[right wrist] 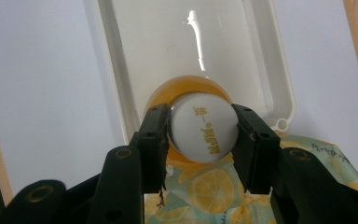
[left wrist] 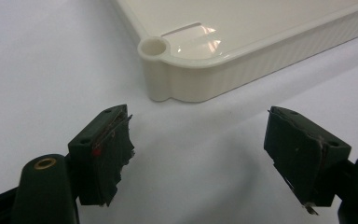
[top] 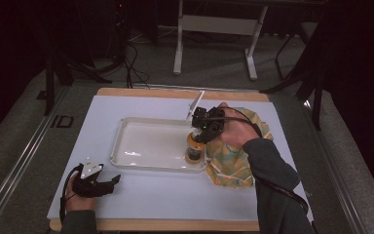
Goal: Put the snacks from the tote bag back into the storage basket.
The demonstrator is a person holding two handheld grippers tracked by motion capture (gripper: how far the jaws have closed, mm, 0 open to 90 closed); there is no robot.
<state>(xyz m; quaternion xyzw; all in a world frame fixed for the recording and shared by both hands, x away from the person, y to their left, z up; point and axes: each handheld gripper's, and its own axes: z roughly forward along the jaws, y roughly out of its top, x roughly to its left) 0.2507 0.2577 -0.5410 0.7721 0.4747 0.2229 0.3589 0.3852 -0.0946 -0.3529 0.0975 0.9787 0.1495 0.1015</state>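
Black jaws of the right gripper (right wrist: 200, 140) are clamped on the white cap (right wrist: 204, 129) of a small orange bottle (top: 194, 146), one jaw on each side, and the grip looks square from the right gripper view. The bottle hangs or stands upright at the near right corner of the white tray (top: 126, 141); whether its base touches the tray floor I cannot tell. Just beside that corner lies a lemon-print bag (top: 231, 163), partly under the person's right hand (top: 236, 129). Over on the other side, the left gripper (left wrist: 200, 158) has its jaws spread wide with nothing between them, resting low on the white mat (top: 151, 192) near the tray's near left corner, well apart from the bottle. Judging the job as moving the bottle from bag to tray: the pick-up looks done and the bottle is already over the tray, so what is left appears to be setting it firmly down, letting go of the cap and backing the right gripper away. The rest of the tray is bare.
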